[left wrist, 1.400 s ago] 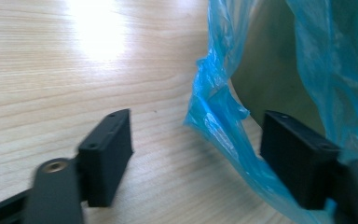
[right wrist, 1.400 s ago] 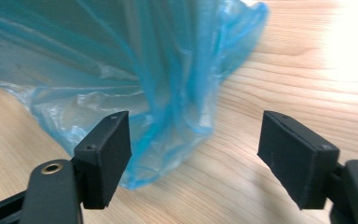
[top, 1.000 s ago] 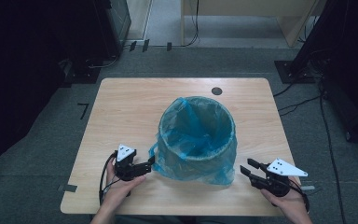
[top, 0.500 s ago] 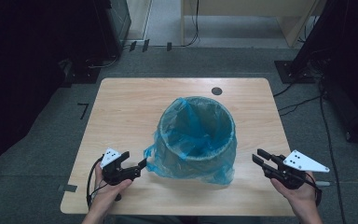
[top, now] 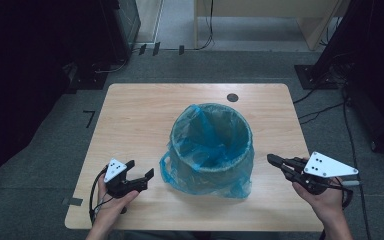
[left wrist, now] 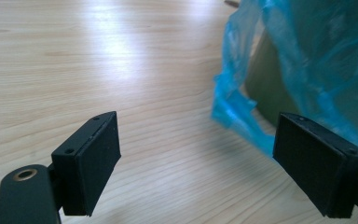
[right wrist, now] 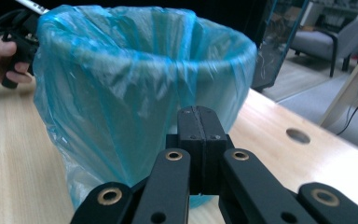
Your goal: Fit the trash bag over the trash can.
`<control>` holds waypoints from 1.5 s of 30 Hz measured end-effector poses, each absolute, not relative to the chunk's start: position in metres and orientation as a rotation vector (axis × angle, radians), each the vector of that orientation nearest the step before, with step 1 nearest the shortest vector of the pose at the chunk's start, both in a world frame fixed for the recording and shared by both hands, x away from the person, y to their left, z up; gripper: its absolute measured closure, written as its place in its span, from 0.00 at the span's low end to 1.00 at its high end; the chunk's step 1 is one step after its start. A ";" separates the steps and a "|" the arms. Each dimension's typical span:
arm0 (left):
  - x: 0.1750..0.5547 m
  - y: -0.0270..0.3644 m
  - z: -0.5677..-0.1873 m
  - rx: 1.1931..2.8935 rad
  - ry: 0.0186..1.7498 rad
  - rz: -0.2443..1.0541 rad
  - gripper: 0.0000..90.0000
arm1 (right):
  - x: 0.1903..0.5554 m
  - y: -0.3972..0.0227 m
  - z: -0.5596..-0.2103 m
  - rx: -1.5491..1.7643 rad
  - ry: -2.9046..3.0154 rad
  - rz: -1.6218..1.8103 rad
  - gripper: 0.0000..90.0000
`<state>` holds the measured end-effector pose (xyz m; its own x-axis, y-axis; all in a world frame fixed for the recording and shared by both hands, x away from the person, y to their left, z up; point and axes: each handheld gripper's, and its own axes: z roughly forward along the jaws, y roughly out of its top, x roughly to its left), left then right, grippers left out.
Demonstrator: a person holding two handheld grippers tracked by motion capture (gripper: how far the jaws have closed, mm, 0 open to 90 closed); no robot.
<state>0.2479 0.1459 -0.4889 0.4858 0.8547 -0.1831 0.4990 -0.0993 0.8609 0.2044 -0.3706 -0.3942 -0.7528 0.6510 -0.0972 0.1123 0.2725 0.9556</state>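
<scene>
Bag-lined bin (top: 212, 147) stands between both hand-held grippers.
Left hand-held gripper (top: 141, 176), pads apart, sits nearer the loose liner; right hand-held gripper (top: 274, 160), pads together, empty.

Bin (top: 215, 150) w/ blue liner (top: 180, 170), upright, mid-table.

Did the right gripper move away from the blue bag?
Yes. The right gripper backed off rightward from the blue bag, toward the table edge, jaws closing on nothing.

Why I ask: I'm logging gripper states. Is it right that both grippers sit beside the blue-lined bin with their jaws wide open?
Not quite. The left gripper is wide open beside the bin, but the right gripper has its jaws pressed together with nothing between them, as the right gripper view shows.
</scene>
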 end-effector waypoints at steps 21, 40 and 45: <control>0.257 0.198 -0.514 1.874 1.341 0.558 0.17 | 0.236 -0.287 -0.310 0.141 2.264 1.401 1.00; 0.261 0.202 -0.517 1.907 1.363 0.525 0.18 | 0.270 -0.185 -0.311 -0.485 2.524 1.020 1.00; 0.261 0.202 -0.517 1.904 1.363 0.520 0.18 | 0.279 -0.167 -0.326 -0.662 2.524 0.877 1.00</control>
<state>0.2614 0.2020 -0.5172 0.3575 0.9300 -0.0855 0.6366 -0.1756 0.7509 0.2794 -0.1671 -0.3261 -0.8140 -0.3041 -0.4949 -0.5455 0.6931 0.4713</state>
